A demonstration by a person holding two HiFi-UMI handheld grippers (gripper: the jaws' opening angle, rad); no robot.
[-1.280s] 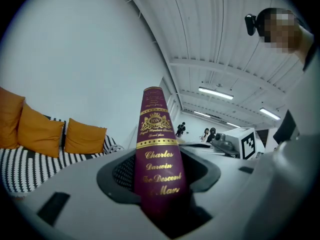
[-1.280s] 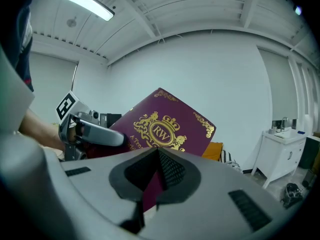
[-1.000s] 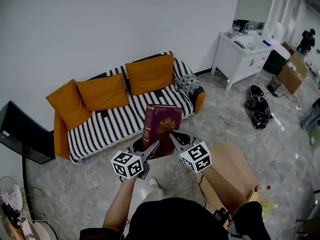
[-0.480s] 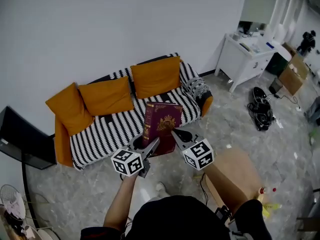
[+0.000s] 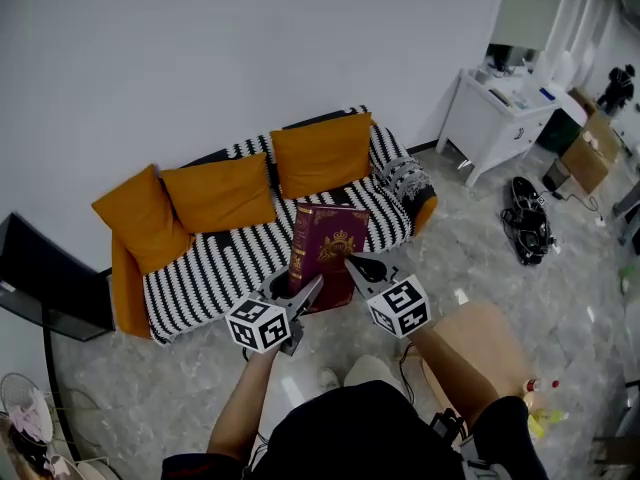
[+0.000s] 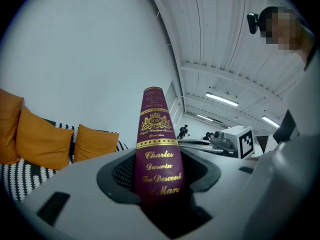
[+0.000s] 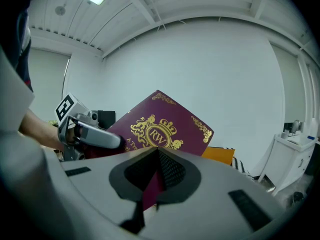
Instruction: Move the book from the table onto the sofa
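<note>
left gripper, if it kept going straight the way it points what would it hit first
The left gripper is clamped on the book, so that leads. Beyond it, likely the front edge of the sofa near its right end; depth is unclear.

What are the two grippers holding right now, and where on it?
The maroon book: the left gripper clamps its spine, the right gripper pinches a cover edge.
</note>
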